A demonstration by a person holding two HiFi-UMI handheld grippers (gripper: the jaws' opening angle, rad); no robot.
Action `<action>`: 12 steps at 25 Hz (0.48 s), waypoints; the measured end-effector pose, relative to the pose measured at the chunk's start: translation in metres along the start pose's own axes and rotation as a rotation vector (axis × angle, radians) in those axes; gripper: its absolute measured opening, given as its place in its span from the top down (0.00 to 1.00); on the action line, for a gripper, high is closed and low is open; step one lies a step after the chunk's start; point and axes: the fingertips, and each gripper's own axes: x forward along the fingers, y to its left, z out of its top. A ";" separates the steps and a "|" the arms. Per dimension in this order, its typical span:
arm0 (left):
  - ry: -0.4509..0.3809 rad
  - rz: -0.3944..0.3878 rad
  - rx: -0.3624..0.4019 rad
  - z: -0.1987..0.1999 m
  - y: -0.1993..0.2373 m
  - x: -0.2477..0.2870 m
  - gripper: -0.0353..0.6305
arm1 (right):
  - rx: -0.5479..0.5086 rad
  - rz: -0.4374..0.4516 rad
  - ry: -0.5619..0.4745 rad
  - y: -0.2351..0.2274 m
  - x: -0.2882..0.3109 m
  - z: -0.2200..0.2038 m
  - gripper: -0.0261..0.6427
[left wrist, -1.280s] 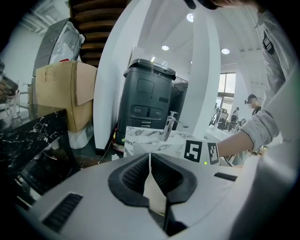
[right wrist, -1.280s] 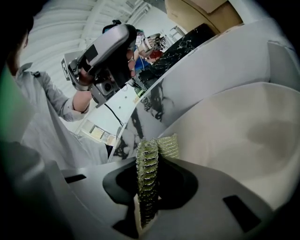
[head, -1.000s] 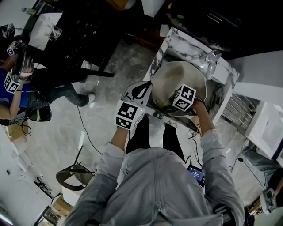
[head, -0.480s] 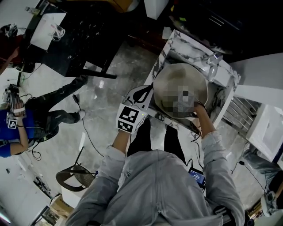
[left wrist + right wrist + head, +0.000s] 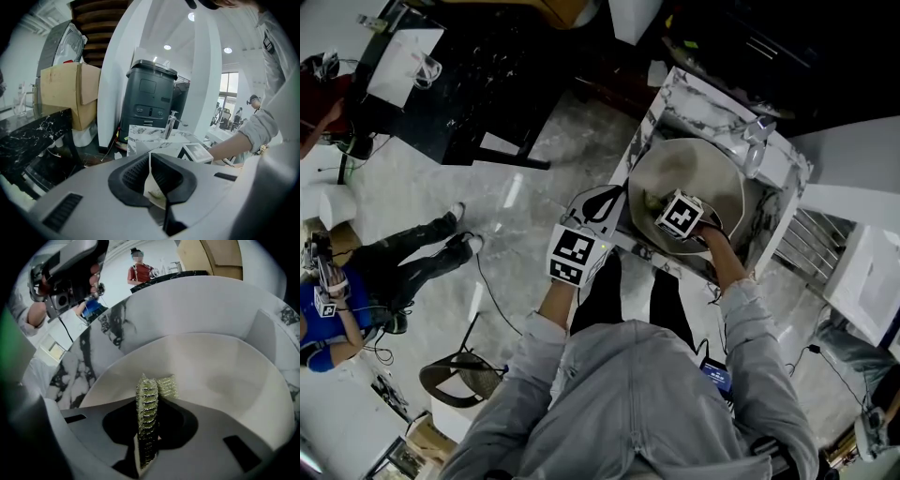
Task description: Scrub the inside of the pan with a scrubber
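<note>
1. The right gripper [image 5: 149, 414] has its jaws clamped on the green scrubber [image 5: 166, 386], which is inside the pale pan [image 5: 211, 380].
2. The left gripper [image 5: 151, 161] pinches the pan's thin rim on its left side.
3. The pan sits in a marble sink [image 5: 675, 89].

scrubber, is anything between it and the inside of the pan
Nothing visible does. The right gripper is shut on the scrubber, which sits inside the pan, with the bare pale inner wall right beyond its tip. The left gripper clamps the pan's rim off to the side, clear of that path.
</note>
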 end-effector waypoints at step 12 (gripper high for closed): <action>0.013 -0.008 0.001 -0.005 0.000 0.000 0.90 | 0.074 -0.416 -0.001 -0.082 -0.002 0.007 0.84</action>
